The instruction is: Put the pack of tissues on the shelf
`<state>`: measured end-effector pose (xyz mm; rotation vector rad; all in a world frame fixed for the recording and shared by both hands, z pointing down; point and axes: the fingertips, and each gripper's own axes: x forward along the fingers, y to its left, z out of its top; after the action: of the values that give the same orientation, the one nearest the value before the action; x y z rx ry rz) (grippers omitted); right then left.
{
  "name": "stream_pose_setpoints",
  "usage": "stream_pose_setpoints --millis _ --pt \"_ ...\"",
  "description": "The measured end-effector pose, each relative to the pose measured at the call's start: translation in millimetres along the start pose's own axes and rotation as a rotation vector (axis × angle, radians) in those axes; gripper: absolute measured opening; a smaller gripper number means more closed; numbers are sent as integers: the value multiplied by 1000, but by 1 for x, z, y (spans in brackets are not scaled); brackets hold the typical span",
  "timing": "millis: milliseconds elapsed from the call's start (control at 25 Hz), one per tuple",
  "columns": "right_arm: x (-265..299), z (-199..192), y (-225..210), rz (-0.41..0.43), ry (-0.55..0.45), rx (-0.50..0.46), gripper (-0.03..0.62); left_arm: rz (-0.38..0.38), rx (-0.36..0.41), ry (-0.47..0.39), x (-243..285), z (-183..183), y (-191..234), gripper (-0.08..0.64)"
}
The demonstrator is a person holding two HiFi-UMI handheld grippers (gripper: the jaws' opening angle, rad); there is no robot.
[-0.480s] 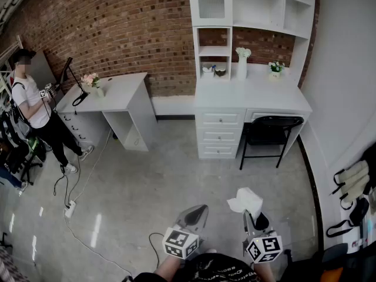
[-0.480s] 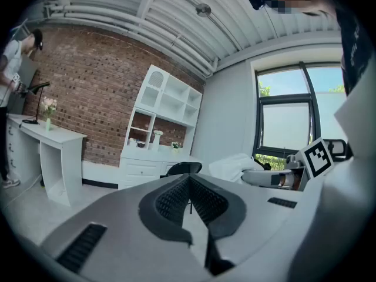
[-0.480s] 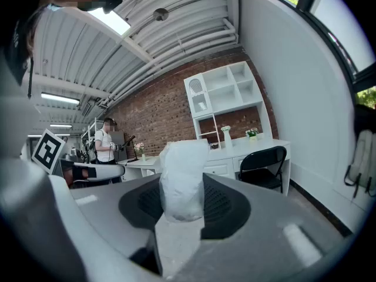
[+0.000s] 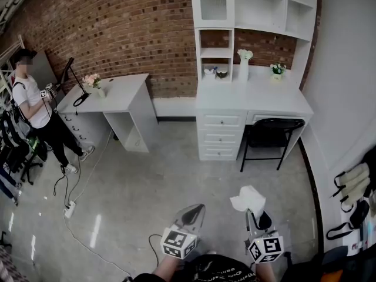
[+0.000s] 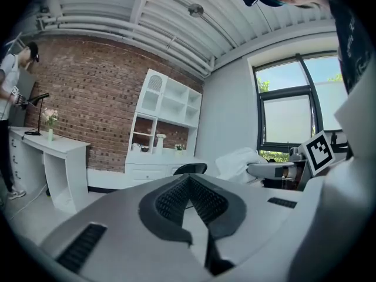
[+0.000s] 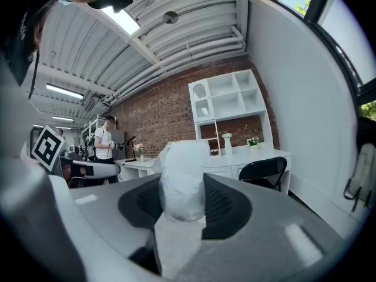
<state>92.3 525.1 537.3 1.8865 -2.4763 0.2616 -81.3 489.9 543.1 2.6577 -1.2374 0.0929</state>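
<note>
The pack of tissues [image 4: 247, 198] is a soft white plastic-wrapped bundle, and my right gripper [image 4: 254, 215] is shut on it, low in the head view, right of centre. In the right gripper view the pack [image 6: 182, 181] stands up between the dark pads. My left gripper [image 4: 197, 209] is beside it on the left, shut with nothing in it; its pads meet at the tip [image 5: 189, 180]. The white shelf unit [image 4: 252, 10] stands far ahead against the brick wall, over a white desk [image 4: 252, 98]. The same shelf unit [image 6: 226, 101] shows beyond the pack.
A black chair [image 4: 270, 128] is tucked under the desk's right side. A vase [image 4: 244, 63] and flowers [image 4: 277, 69] stand on the desk top. A second white desk [image 4: 111, 93] and a person [image 4: 35, 104] are at left, with a cable [image 4: 76, 216] on the floor.
Both grippers and the pack sit almost where they were. The left gripper's marker cube has dropped slightly in the picture.
</note>
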Motion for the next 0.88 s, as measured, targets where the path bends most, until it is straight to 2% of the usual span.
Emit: stream_pose_setpoints --millis 440,720,880 --pt "22 1 -7 -34 13 -46 149 -5 27 -8 19 5 25 11" --pt "54 8 -12 -42 40 -91 149 -21 37 -6 48 16 48 11" --pt "78 8 -15 -44 50 -100 149 0 55 9 67 18 71 11"
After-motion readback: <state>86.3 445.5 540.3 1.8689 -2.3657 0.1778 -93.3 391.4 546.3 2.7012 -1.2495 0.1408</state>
